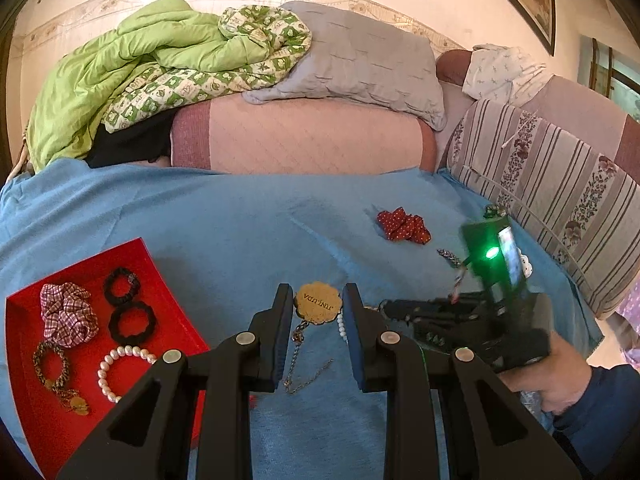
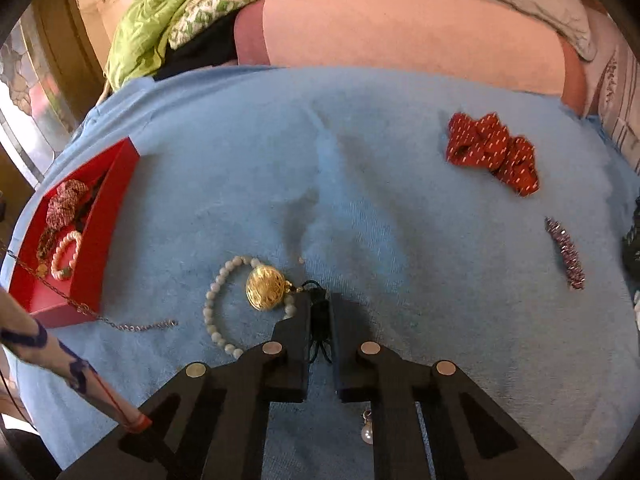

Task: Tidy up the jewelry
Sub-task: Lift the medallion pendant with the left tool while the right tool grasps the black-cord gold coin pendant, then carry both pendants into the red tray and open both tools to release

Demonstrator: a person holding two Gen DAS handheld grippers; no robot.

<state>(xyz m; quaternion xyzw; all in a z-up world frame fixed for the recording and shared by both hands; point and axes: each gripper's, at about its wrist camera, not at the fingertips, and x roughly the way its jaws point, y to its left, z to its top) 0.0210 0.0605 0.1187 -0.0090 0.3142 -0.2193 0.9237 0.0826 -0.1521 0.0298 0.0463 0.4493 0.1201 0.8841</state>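
- The right gripper (image 2: 320, 320) was clamped on a thin black cord (image 2: 319, 334), its jaws nearly together with the strands pinched between them.
- The cord seemed to run to a gold locket (image 2: 266, 288), which lay on the blue bedcover (image 2: 360, 208) just left of the gripper tips, inside a loop of pale beads (image 2: 218, 308).
- The left gripper (image 1: 318, 312) hovered with its jaws partly apart, nothing pressed between them; a round tag (image 1: 319, 303) and its chain (image 1: 298, 344) lay on the cover in the gap.
- The red tray (image 2: 104, 216) sat well left of the locket and already held scrunchies, hair ties and a pearl bracelet.
- Handling, as a judgement: the locket looked small, stiff and light; the cord limp and thin, apt to slip from the pads and let the locket swing. Gripping the cord close to the locket would likely steady it.
- The beads touched the locket and could drag along or snag.
- Room: the cover between locket and tray was bare except for a fine chain (image 2: 132, 325) near the tray's near corner; the tray's raised wall had to be cleared.
- A red scrunchie (image 2: 494, 152) and a beaded clip (image 2: 566, 254) lay well right of the locket, out of the way.
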